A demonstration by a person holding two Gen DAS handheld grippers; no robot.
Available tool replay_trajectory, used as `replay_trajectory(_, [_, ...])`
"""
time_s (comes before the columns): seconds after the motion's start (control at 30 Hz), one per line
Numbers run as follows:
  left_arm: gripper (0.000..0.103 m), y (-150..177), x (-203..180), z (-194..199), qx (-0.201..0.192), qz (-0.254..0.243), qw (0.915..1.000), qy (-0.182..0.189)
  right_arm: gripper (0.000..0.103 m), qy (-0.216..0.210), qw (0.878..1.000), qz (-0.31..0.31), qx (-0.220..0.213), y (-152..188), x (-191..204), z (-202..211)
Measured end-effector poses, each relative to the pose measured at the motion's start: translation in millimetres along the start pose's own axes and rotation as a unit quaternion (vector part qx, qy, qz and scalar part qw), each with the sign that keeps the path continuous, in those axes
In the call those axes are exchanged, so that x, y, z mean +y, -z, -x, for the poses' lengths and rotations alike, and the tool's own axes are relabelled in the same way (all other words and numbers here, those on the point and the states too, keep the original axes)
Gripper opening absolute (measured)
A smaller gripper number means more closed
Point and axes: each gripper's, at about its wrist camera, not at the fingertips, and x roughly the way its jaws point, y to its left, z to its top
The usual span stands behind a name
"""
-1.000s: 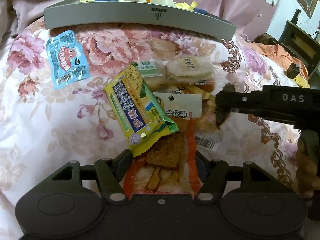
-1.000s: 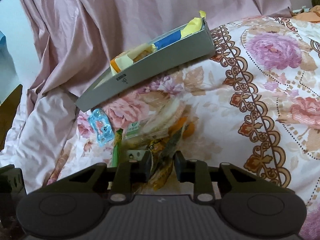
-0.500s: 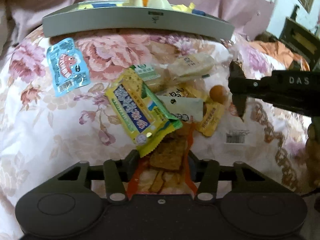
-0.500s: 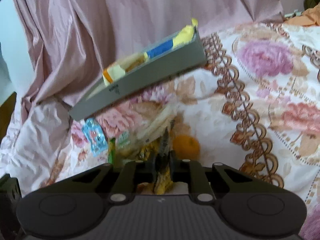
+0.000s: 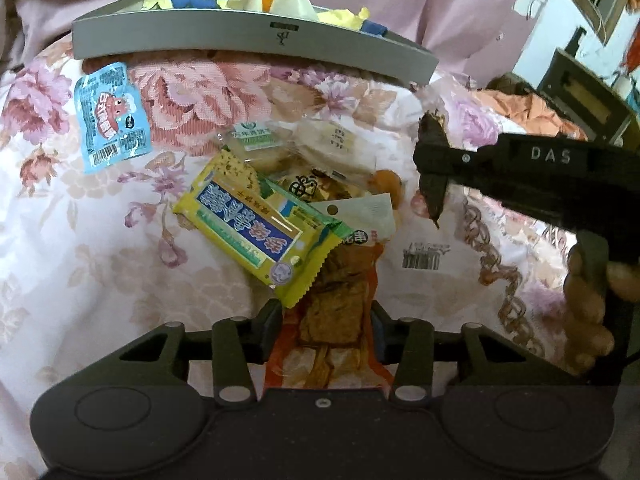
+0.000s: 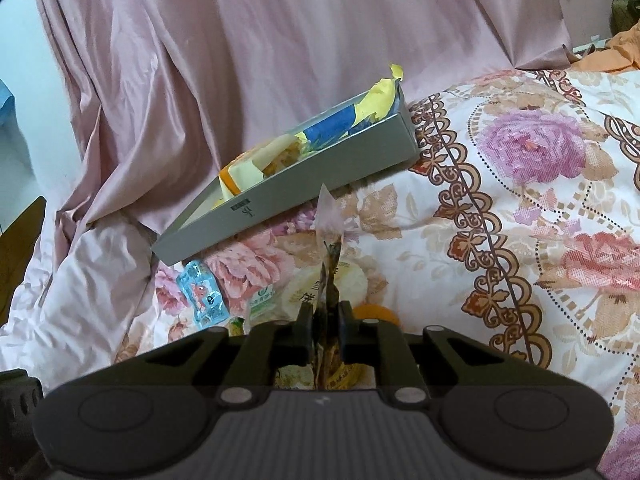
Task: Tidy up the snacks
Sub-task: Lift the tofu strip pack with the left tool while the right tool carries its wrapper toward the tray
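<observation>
A pile of snack packets lies on the flowered bedspread. My left gripper [image 5: 326, 332] is shut on a clear, orange-edged packet of brown fried pieces [image 5: 336, 312] at the pile's near end. A yellow and blue cracker packet [image 5: 256, 228] rests across that packet's far part. My right gripper [image 6: 325, 328] is shut on a thin clear packet with brown contents [image 6: 329, 256], held edge-up above the pile. In the left wrist view the right gripper [image 5: 430, 164] comes in from the right. Behind the pile, the grey tray [image 5: 240, 36] holds several wrapped snacks.
A small blue packet [image 5: 110, 116] lies alone at the left, below the tray. Two pale pastry packets [image 5: 332, 148] and a small orange ball [image 5: 386, 180] sit in the pile. A hand [image 5: 588, 312] grips the right tool. Pink drapery rises behind the tray.
My left jaws narrowed onto the orange-edged packet. My right jaws shut on the thin packet and raised it off the pile, uncovering the orange ball.
</observation>
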Motion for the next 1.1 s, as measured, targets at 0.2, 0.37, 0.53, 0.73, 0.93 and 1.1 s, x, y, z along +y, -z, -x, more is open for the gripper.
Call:
replay_trajectory(0.2, [0.070,5.0,-5.3,-10.2,0.031,-0.027,0.9991,-0.008,0.014,-0.002,1.000,0.001,0.008,0.1,0.4,-1.6])
replay_trajectory(0.37, [0.072,8.3,-12.2,-14.4,0.040,-0.059,0.9973,-0.016,0.014,-0.006,1.000,0.007,0.014,1.0,2.0,-2.7])
replay_trajectory(0.53, [0.051,7.6,-6.2,-9.7,0.030,-0.044,0.9981,-0.031,0.014,-0.006,1.000,0.009,0.014,0.9,2.4,-2.6])
replay_trajectory(0.73, [0.049,4.8,-3.2,-5.6,0.019,-0.011,0.9997,0.005,0.014,-0.008,1.000,0.009,0.015,1.1,2.7,-3.0])
replay_trajectory(0.93, [0.049,3.0,4.7,-1.5,0.005,0.055,0.9966,0.061,0.014,-0.010,1.000,0.007,-0.001,-2.0,1.1,1.7])
replay_trajectory(1.1, [0.047,2.0,0.1,6.2,-0.022,0.060,0.9935,0.094,0.014,-0.012,0.999,0.004,-0.030,-11.5,-2.3,11.7])
